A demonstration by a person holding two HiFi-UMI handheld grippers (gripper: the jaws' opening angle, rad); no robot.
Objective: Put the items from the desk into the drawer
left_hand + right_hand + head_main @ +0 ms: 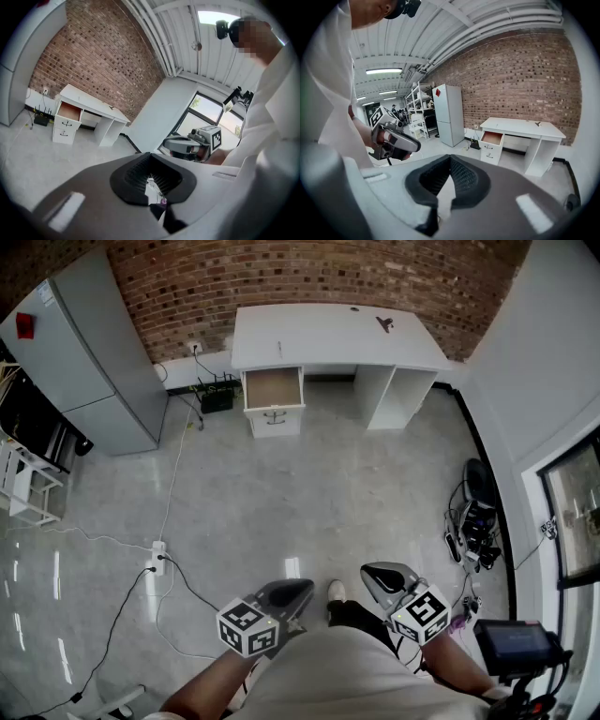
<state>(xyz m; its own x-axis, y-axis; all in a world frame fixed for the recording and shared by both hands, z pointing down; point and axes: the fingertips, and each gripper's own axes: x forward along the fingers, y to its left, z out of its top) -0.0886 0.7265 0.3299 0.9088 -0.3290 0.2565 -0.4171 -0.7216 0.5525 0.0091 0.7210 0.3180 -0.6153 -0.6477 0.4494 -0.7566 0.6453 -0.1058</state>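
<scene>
A grey fridge (94, 362) stands far ahead and to the left of the left hand-held gripper (300, 590), whose jaws are pressed together with nothing between them. Far ahead of both hand-held grippers, against the brick wall (309, 273), is the white worktop (319, 338). The drawer (274, 387) under its left end is pulled open. A small dark item (384, 323) lies on the worktop towards its right, roughly straight ahead of the right hand-held gripper (371, 573) and well apart from it. That one's jaws are closed too and hold nothing. Both are held side by side, close to the person, above the floor (309, 502).
</scene>
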